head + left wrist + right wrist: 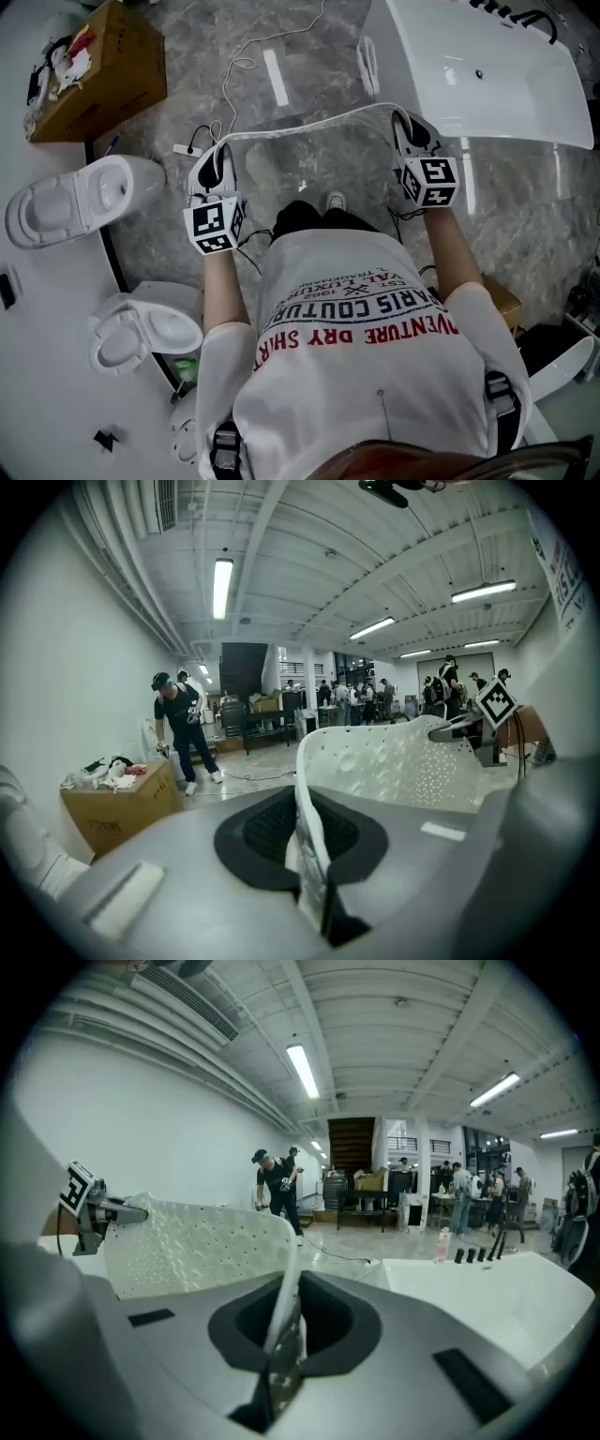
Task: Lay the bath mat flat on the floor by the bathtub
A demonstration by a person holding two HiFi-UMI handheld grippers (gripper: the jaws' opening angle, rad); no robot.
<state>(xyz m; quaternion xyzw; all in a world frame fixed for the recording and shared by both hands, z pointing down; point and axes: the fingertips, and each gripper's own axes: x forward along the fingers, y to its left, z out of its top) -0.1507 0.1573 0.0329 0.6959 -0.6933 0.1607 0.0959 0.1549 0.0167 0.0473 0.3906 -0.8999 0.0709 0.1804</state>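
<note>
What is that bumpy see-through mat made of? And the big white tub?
The bath mat looks like soft, milky, see-through plastic or rubber. It has small holes and round bumps, and its edge bends in a floppy curve. The bathtub looks like hard, glossy white acrylic or glazed ceramic; I cannot tell which. Its smooth surface shines.

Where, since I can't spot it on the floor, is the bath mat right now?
In the head view the bath mat hangs stretched between the left gripper and right gripper, with the bathtub at upper right.
</note>
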